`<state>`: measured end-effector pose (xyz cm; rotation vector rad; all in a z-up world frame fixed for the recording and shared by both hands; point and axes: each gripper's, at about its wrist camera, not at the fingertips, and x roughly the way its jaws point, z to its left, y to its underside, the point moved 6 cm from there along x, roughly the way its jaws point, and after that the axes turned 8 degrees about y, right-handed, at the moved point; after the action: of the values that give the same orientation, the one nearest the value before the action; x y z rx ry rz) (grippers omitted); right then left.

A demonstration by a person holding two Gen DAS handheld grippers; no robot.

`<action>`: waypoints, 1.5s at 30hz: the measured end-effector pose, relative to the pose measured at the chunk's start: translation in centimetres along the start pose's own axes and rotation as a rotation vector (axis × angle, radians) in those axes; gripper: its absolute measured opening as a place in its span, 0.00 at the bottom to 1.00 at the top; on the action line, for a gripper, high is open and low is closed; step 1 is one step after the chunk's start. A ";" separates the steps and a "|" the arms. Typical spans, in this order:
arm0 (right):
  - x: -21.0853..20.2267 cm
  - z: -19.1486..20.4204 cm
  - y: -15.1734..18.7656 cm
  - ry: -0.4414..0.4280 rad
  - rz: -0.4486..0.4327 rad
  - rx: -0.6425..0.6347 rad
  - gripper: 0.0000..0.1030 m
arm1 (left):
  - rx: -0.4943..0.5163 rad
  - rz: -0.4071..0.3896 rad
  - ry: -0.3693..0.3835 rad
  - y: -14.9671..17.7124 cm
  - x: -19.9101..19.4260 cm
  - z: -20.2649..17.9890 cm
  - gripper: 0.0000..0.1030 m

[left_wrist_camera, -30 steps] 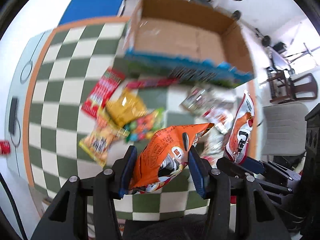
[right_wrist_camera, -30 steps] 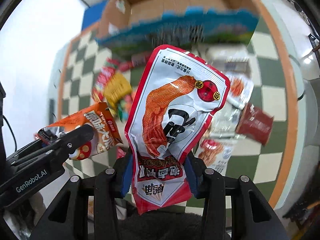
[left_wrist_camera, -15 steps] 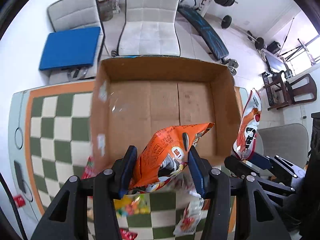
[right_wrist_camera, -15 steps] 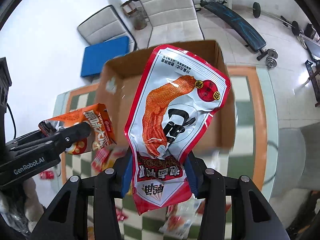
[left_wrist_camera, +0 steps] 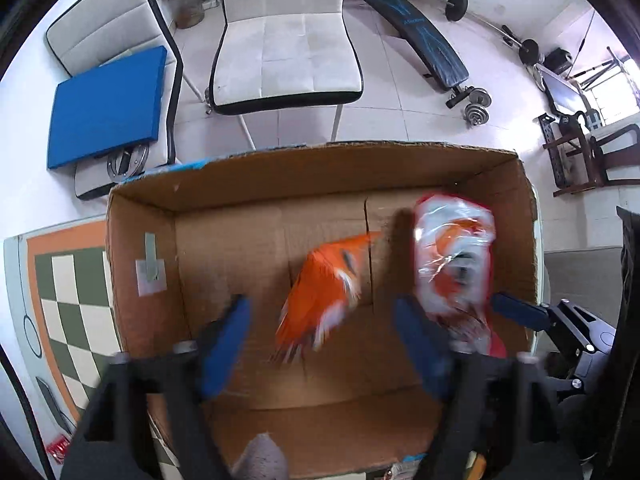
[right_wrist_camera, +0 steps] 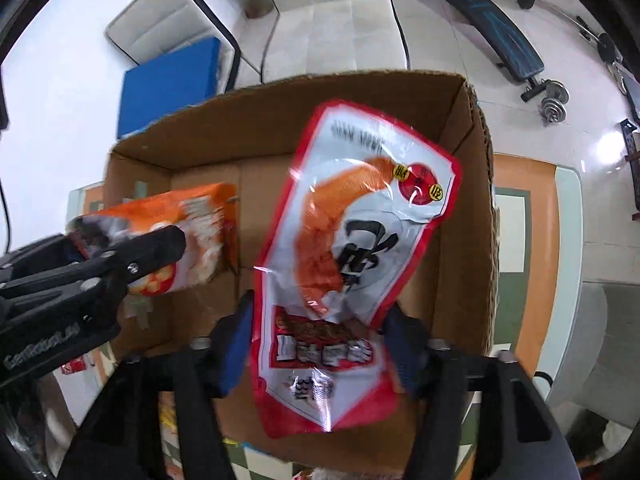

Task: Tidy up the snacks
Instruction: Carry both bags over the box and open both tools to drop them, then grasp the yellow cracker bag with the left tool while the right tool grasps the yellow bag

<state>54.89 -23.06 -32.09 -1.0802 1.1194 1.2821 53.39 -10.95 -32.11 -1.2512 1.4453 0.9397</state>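
Note:
Both grippers hang over an open cardboard box (left_wrist_camera: 144, 280) (right_wrist_camera: 460, 240), pointing down into it. My left gripper (left_wrist_camera: 322, 340) has its jaws opening wide. The orange snack bag (left_wrist_camera: 328, 288) (right_wrist_camera: 192, 232) is blurred between them, free of the blue pads and dropping towards the box floor. My right gripper (right_wrist_camera: 318, 344) has its jaws opening too. The red and white snack bag (right_wrist_camera: 352, 240) (left_wrist_camera: 452, 264) stands upright between its pads, which have drawn back from the bag's edges. The box floor is otherwise bare cardboard.
The box sits on a green and white checkered table (left_wrist_camera: 68, 280) with an orange border. Beyond the box are two white chairs (left_wrist_camera: 284, 40), a blue cushion (left_wrist_camera: 108, 104) and a weight bench (left_wrist_camera: 416, 36). A few snack packets (right_wrist_camera: 168, 420) show at the box's near side.
Both grippers travelled from above the snack pile to above the box and sank a little. Their jaws, then shut on the bags, have spread, and both bags are loose.

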 end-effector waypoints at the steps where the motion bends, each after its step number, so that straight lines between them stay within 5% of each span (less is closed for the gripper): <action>1: 0.3 0.1 -0.2 0.003 0.005 -0.002 0.80 | 0.002 -0.001 -0.002 -0.2 0.0 0.1 0.81; 14: -1.3 1.2 0.9 0.053 -0.039 -0.024 0.87 | -0.017 -0.093 0.022 1.4 -3.7 0.7 0.90; 21: -4.8 2.3 3.9 0.033 -0.165 -0.050 0.90 | 0.009 -0.237 -0.067 6.3 -9.3 0.9 0.90; 27: -6.6 4.5 9.4 -0.074 -0.146 -0.049 0.90 | -0.046 -0.289 -0.082 13.1 -12.2 3.0 0.90; 33: -5.3 8.2 17.2 -0.171 -0.057 -0.056 0.90 | -0.110 -0.209 -0.107 22.4 -10.9 8.1 0.90; 39: 0.2 12.2 23.9 -0.206 0.106 -0.039 0.90 | -0.084 -0.023 -0.194 31.2 -5.2 13.8 0.90; 45: 5.3 14.8 27.2 -0.219 0.215 0.012 0.90 | 0.039 0.096 -0.229 34.0 0.2 15.7 0.90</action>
<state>27.75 -7.34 -34.59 -0.8036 1.0962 1.5210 22.79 9.94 -37.33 -1.0170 1.3450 1.0768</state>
